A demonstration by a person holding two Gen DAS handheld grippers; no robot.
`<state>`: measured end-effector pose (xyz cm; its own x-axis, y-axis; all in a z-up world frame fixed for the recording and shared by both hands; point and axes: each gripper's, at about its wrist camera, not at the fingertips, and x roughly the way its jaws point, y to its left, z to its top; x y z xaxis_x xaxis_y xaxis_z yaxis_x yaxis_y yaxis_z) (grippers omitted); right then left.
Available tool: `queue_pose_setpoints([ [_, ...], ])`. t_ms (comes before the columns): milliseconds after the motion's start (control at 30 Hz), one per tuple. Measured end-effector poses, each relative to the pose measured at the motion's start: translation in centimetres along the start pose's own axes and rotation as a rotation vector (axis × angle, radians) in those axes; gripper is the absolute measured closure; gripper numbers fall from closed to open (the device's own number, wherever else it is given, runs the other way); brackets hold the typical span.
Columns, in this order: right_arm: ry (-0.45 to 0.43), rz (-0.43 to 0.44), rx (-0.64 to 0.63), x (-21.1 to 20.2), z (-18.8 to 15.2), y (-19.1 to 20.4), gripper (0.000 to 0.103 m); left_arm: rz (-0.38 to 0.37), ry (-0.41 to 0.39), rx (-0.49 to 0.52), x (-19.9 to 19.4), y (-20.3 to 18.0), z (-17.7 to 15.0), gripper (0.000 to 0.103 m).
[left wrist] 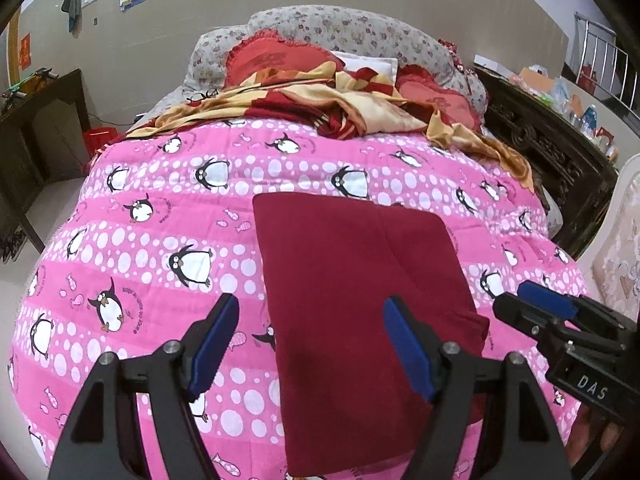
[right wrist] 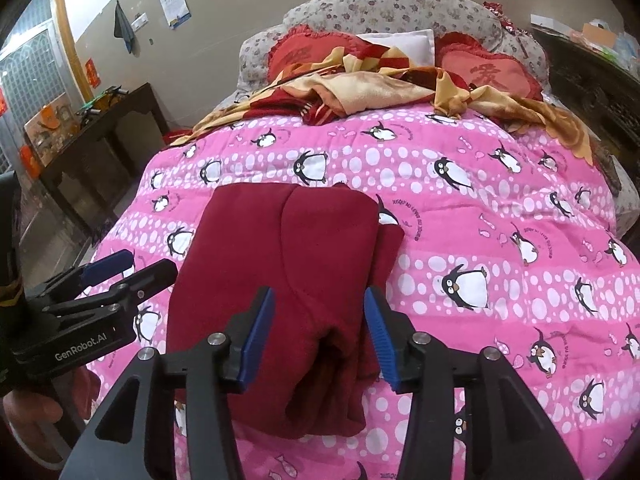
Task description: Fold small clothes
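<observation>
A dark red garment [left wrist: 360, 292] lies folded into a long rectangle on the pink penguin quilt [left wrist: 160, 240]. It also shows in the right wrist view [right wrist: 288, 264], with a loose opening at its near end. My left gripper [left wrist: 310, 320] is open above the garment's near left part, empty. My right gripper [right wrist: 318, 312] is open over the garment's near right edge, empty. The right gripper also shows in the left wrist view [left wrist: 532, 304], and the left gripper in the right wrist view [right wrist: 132, 264].
A crumpled red and yellow blanket [left wrist: 320, 104] and red heart pillows [right wrist: 488, 68] lie at the bed's head. A dark wooden table [right wrist: 100, 140] stands left of the bed. A dark carved cabinet [left wrist: 552, 148] with clutter stands on the right.
</observation>
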<state>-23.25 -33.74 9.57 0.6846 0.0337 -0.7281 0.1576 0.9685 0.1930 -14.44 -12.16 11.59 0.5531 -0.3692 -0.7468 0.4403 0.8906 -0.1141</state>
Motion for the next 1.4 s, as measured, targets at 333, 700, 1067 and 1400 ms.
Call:
queue_pose_setpoints([
  [333,0.012,-0.002,-0.016,0.5,0.2,0.9,0.023,0.020,-0.013,0.005,-0.4,0.4,0.1,0.025],
  [700,0.032,-0.005,-0.020,1.1,0.2,1.2,0.020,0.024,-0.014,-0.003,-0.4,0.8,0.0,0.025],
  [1067,0.042,-0.001,-0.011,1.6,-0.1,1.0,0.020,0.025,-0.010,-0.005,-0.2,0.9,-0.1,0.025],
  [1400,0.057,0.005,-0.005,2.2,0.1,1.0,0.020,0.029,0.001,-0.006,0.5,1.2,-0.1,0.025],
])
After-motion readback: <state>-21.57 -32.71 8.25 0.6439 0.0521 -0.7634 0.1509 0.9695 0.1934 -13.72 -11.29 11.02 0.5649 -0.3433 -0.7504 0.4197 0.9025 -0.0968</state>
